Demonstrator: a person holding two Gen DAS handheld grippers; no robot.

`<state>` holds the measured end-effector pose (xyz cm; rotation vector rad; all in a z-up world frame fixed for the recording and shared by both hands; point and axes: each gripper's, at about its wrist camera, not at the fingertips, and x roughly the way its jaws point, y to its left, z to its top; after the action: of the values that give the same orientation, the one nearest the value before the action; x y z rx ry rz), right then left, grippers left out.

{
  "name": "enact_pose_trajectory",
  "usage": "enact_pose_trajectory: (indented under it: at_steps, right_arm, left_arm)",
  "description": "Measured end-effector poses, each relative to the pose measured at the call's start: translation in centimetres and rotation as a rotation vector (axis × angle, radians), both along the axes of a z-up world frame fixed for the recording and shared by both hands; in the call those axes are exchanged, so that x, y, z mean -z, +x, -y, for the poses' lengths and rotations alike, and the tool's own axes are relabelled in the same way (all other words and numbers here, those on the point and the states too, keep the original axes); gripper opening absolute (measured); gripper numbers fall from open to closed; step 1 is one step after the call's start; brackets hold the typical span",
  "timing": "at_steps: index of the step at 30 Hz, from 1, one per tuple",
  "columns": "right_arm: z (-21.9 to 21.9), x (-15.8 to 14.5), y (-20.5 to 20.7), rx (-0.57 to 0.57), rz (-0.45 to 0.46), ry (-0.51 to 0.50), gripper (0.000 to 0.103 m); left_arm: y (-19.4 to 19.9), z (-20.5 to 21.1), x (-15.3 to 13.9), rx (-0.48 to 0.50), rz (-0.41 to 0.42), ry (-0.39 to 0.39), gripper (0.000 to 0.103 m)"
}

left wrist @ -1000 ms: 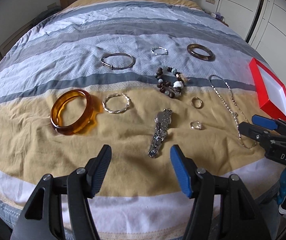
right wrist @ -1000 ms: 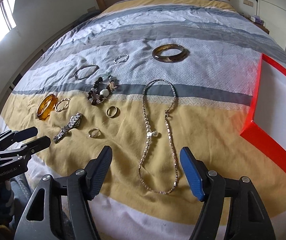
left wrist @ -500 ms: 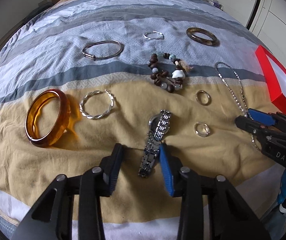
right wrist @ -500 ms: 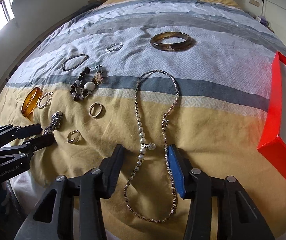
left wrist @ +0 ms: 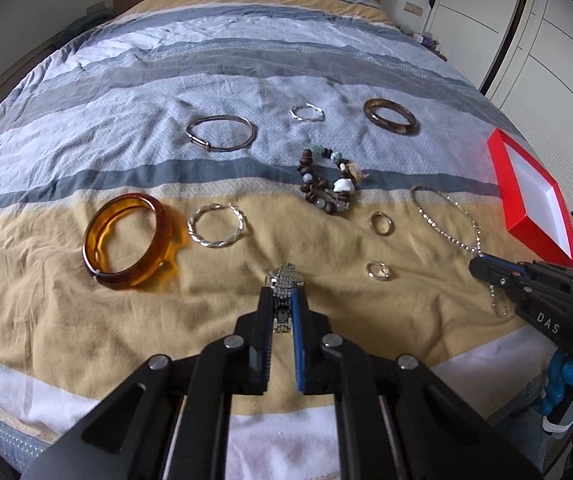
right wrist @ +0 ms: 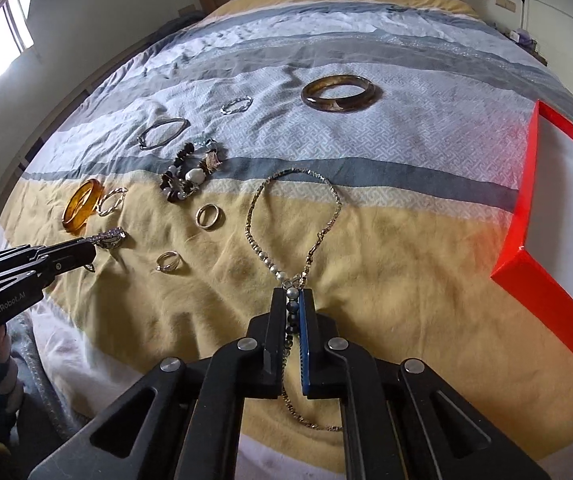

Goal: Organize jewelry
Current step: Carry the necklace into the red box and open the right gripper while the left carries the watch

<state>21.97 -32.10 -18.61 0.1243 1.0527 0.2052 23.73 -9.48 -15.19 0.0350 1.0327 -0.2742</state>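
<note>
Watch: lower band hidden between the left gripper's fingers. Necklace: a stretch hidden between the right gripper's fingers. Red box: cut off at right edge.

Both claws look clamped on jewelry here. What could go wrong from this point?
The right claw pinches the necklace mid-chain, so its loops may drag or snag when lifted toward the red box. The left claw holds the watch by its band only; the links could slip free.
</note>
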Motion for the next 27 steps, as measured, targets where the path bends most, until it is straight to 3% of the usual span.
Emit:
enact_pose_trajectory:
  at_steps: [8, 14, 22, 27]
  right_arm:
    - [-0.2, -4.6, -3.3, 0.008, 0.076, 0.038, 0.006]
    - [1.4, -8.2, -6.0, 0.041, 0.152, 0.062, 0.006]
    - [7.9, -12.5, -8.5, 0.142, 0.252, 0.031, 0.006]
    - [13.0, -13.0, -8.4, 0.221, 0.263, -0.010, 0.006]
  left_arm:
    - [-3.2, -2.3, -4.2, -0.027, 0.053, -0.017, 0.008]
    - [-5.1, -0.9, -7.7, 0.010, 0.102, -0.019, 0.008]
    - [-5.6, 7.0, -12.1, 0.152, 0.158, -0.066, 0.008]
    - [-4.3, 14.1, -13.1, 0.264, 0.166, -0.103, 0.008]
